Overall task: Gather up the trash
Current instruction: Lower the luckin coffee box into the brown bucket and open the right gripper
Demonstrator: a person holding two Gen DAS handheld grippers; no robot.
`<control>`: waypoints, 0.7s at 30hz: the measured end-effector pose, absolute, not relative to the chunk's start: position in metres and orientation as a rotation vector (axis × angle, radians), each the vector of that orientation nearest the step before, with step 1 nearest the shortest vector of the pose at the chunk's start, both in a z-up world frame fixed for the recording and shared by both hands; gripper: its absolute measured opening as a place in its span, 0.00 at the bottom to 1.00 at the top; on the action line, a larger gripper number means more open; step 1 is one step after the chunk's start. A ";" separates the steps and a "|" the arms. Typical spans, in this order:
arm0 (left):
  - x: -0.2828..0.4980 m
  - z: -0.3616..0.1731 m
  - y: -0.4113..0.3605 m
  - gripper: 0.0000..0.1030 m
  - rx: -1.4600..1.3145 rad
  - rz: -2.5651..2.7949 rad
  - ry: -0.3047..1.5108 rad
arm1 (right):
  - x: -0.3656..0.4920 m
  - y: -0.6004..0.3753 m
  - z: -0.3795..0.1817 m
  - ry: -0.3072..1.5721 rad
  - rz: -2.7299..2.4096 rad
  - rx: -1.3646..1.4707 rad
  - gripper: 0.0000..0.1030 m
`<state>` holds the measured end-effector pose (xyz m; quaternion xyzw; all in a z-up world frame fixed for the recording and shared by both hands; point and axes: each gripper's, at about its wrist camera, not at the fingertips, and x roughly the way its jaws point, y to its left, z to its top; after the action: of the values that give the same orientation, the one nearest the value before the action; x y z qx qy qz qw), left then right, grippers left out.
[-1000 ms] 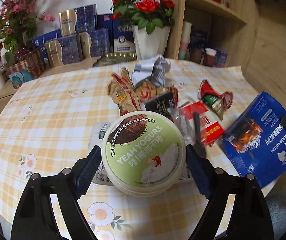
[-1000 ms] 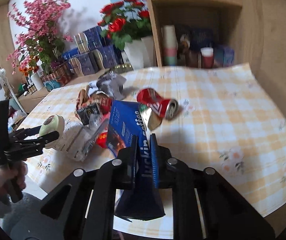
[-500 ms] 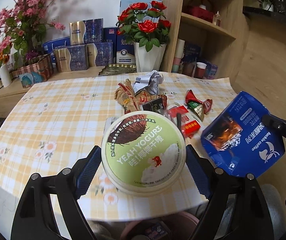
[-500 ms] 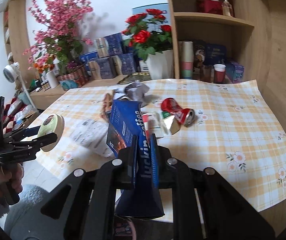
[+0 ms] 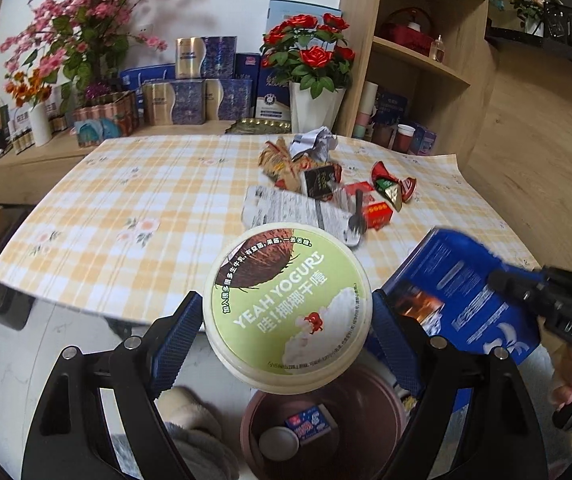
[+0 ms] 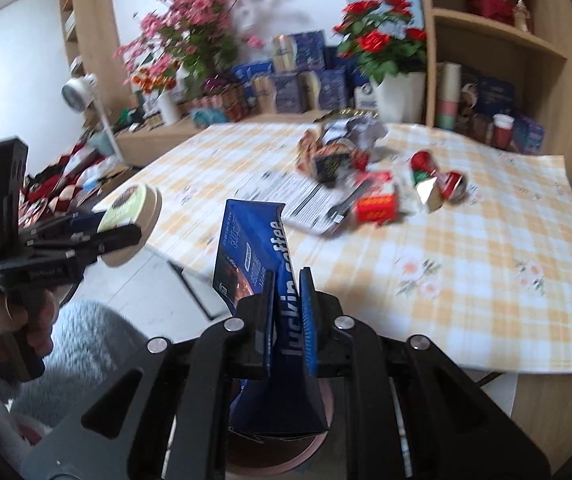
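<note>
while poised above the brown bin [image 5: 362, 408] off the tabletop's [image 5: 126, 208] near edge for dropping, left claw [image 5: 286, 320] clamps a yogurt tub [image 5: 286, 304]; right claw [image 6: 288, 312] pinches a blue coffee bag [image 6: 252, 248].

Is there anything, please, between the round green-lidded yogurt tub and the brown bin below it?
Nothing visible: the round green-lidded yogurt tub hangs directly above the brown bin, whose mouth is open, with only a small blue packet lying inside.
</note>
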<state>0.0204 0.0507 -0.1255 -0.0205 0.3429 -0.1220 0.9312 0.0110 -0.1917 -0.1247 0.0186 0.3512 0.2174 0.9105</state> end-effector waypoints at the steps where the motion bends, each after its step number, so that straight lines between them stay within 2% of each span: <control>1: 0.017 -0.127 0.052 0.80 -0.043 -0.248 0.705 | 0.009 -0.188 -0.128 0.734 0.460 0.040 0.15; 12: -0.001 -0.142 0.052 0.80 -0.018 -0.240 0.717 | 0.007 -0.144 -0.228 1.004 0.513 -0.019 0.15; 21: -0.002 -0.164 0.043 0.80 -0.002 -0.256 0.741 | 0.023 -0.154 -0.299 1.110 0.372 0.042 0.15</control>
<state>-0.0016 0.0433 -0.1639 -0.0011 0.3610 -0.1246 0.9242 0.0232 -0.1538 -0.2986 0.0196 0.5240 0.1754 0.8333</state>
